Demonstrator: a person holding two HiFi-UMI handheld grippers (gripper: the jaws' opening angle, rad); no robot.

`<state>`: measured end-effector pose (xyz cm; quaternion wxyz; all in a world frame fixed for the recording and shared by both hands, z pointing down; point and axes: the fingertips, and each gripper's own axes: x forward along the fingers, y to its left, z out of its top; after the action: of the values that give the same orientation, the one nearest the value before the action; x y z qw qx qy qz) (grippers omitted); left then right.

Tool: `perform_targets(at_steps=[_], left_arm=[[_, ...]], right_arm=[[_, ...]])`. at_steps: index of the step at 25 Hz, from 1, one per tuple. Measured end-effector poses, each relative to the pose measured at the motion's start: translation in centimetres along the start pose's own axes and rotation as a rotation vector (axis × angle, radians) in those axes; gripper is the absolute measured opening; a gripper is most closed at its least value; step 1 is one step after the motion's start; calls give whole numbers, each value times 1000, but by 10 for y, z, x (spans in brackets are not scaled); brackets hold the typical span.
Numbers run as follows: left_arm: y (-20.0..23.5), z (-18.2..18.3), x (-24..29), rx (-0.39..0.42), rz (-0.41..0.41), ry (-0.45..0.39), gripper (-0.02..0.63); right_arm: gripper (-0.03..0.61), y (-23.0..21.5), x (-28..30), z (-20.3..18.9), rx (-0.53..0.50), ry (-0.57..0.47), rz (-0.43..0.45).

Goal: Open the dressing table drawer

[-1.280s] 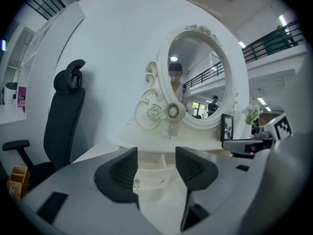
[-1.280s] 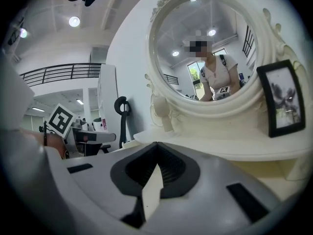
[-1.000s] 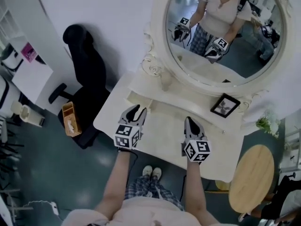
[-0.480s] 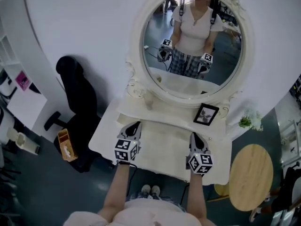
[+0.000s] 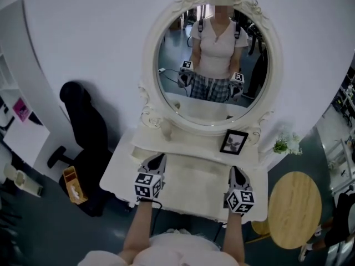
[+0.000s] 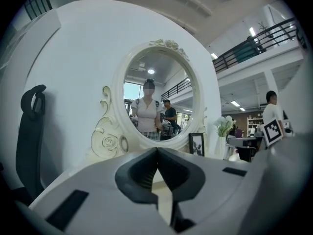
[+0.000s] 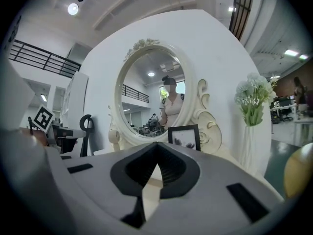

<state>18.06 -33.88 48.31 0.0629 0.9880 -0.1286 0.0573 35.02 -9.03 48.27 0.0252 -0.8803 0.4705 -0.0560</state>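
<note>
The white dressing table [image 5: 194, 184] stands below me under its oval mirror [image 5: 213, 65], and the top hides its drawer front. My left gripper [image 5: 155, 161] is over the table's front left part, shut with nothing between its jaws. My right gripper [image 5: 237, 173] hovers over the front right part, also shut and empty. In the left gripper view the left gripper [image 6: 157, 151] points level at the mirror [image 6: 156, 97]. In the right gripper view the right gripper [image 7: 157, 146] faces the mirror [image 7: 151, 94] and a black photo frame [image 7: 184, 137].
The photo frame [image 5: 234, 142] leans on the raised shelf below the mirror, with a vase of white flowers [image 5: 285, 143] at the right end. A black office chair [image 5: 83, 126] and a small wooden box [image 5: 72, 184] stand to the left. A round wooden stool [image 5: 294, 209] is on the right.
Both grippers have drawn back toward the table's front edge and lifted a little. The left gripper's jaws, apart a second ago, have closed. The head view now takes in the whole mirror.
</note>
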Motion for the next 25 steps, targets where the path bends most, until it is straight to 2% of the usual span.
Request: perform_targets(at_steps=[10, 25], left_arm=[[-4, -5, 7, -6, -11, 11, 28], [-12, -9, 3, -9, -14, 23, 26]], right_arm=[[15, -6, -1, 2, -37, 12, -8], [15, -10, -7, 0, -34, 21, -4]])
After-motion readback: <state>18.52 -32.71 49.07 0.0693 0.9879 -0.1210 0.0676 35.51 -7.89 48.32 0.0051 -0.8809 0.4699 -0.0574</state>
